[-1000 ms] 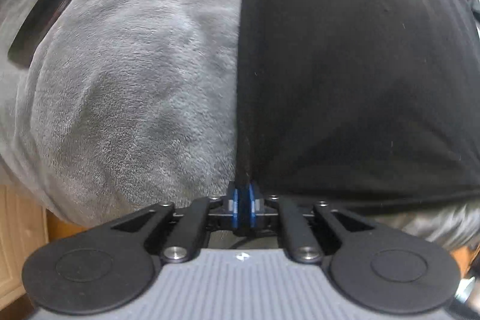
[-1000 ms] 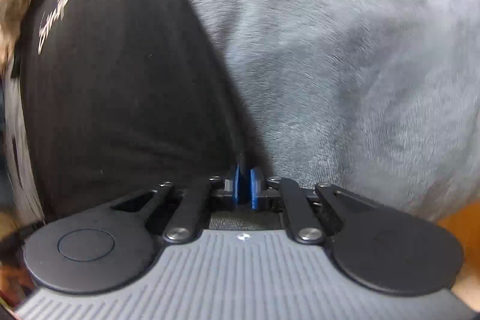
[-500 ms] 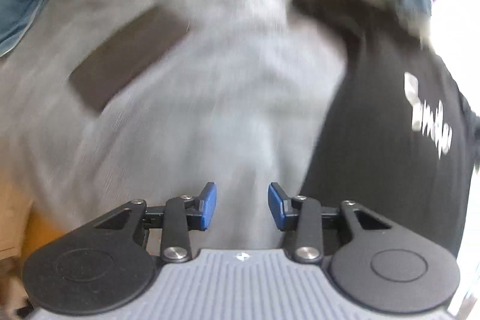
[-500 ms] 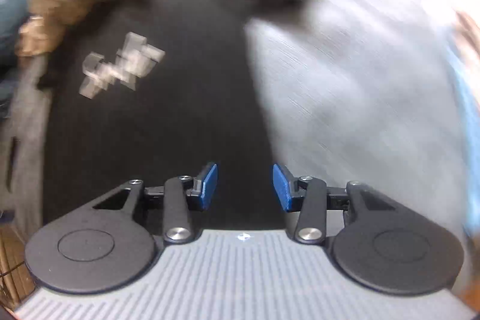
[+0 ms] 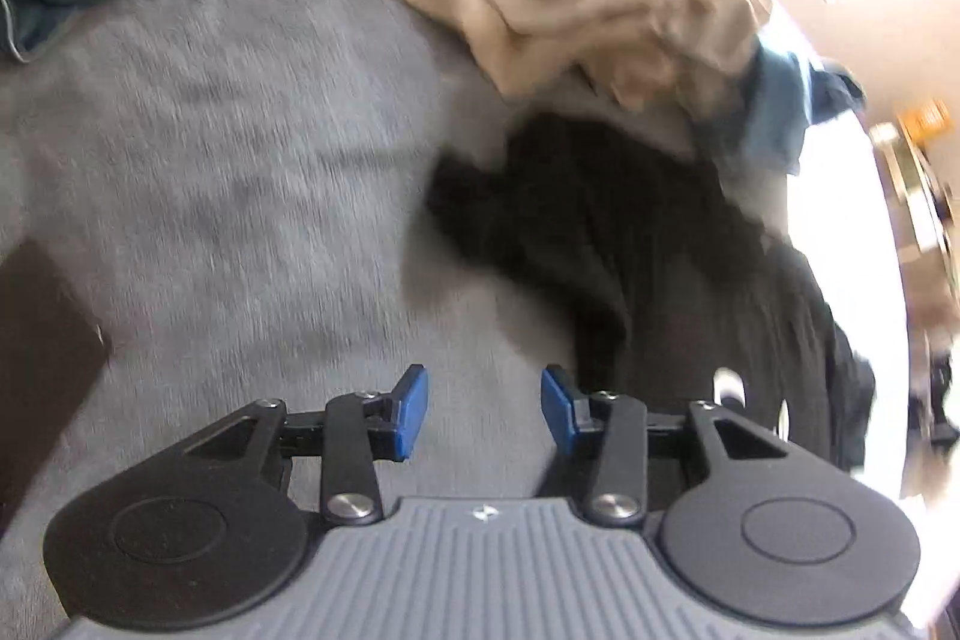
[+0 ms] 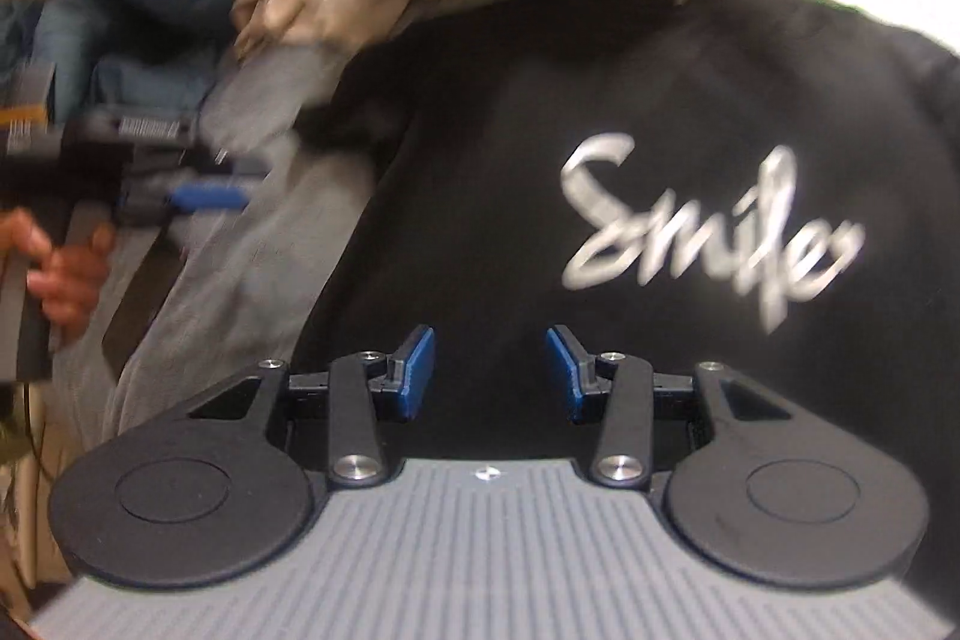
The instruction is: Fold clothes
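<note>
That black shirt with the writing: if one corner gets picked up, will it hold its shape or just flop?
Probably flop: the black shirt is thin cloth, bunched and creased at its far end. It likely weighs little, and would sag from whichever corner is pinched. On the fuzzy grey blanket it may drag rather than slide.

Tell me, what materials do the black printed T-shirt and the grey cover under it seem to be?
The black T-shirt with white script looks like matte knit, probably cotton: it drapes in soft folds. The grey fuzzy cover looks like plush fleece: its pile shows brushed streaks.
</note>
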Demonstrator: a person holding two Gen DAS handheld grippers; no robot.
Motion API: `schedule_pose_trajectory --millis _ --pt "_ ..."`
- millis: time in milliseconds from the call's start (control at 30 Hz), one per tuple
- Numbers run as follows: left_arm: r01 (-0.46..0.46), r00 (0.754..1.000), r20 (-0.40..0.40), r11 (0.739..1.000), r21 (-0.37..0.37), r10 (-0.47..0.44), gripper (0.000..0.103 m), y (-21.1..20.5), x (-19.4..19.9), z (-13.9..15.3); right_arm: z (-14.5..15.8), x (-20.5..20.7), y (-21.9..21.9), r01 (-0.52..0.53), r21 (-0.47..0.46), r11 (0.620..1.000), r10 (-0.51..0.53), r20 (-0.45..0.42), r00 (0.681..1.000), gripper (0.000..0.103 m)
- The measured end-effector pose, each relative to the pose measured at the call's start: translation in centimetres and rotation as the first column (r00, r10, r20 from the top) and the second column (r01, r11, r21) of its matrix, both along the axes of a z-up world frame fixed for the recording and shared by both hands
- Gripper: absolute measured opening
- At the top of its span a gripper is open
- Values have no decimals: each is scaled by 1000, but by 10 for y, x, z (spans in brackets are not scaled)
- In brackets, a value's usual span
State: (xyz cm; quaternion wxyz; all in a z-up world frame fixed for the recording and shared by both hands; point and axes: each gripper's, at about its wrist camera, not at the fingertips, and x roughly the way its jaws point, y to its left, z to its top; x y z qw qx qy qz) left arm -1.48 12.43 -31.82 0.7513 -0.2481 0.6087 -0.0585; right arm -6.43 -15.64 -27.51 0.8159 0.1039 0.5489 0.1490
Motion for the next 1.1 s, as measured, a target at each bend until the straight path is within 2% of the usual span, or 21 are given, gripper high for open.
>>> schedule_pose_trajectory --millis 133,300,500,633,667,700,733,867,933,967,1067,1100 --pt "54 998 -14 997 -63 -55 43 -2 9 -9 -3 -32 19 -63 -14 998 61 -97 993 41" --pt "88 986 -133 991 -102 -102 43 -11 -66 -23 3 -46 39 -107 -38 994 101 -138 985 41" --pt "96 973 -207 994 -53 -105 35 -31 -150 -32 5 -45 43 -152 -45 987 144 -147 979 41" --pt "127 965 -229 992 -20 -128 31 -48 -188 -33 4 -54 35 -159 -42 986 150 -168 974 41" --pt "119 966 -230 993 -24 -122 23 -50 -195 -32 4 -58 30 -159 -42 986 150 -173 973 41" --pt "104 967 -229 994 -30 -108 16 -51 -201 -31 3 -63 26 -160 -42 986 150 -179 972 41" --pt "88 970 -224 996 -33 -93 17 -52 -205 -30 2 -66 24 -162 -42 986 151 -184 971 41" --pt "33 986 -162 999 -1 -33 29 -54 -211 -21 2 -74 22 -213 -14 977 208 -165 964 41" --pt "35 990 -138 999 21 -31 29 -58 -210 -19 2 -72 30 -249 34 968 252 -159 955 41" --pt "45 992 -123 998 37 -40 27 -61 -211 -18 2 -71 37 -263 64 963 270 -162 949 41" --pt "101 994 -48 987 122 -96 9 -75 -216 -5 2 -66 61 -293 165 942 322 -190 928 41" --pt "121 993 -20 981 154 -120 7 -81 -218 0 0 -65 70 -303 192 934 340 -207 917 44"
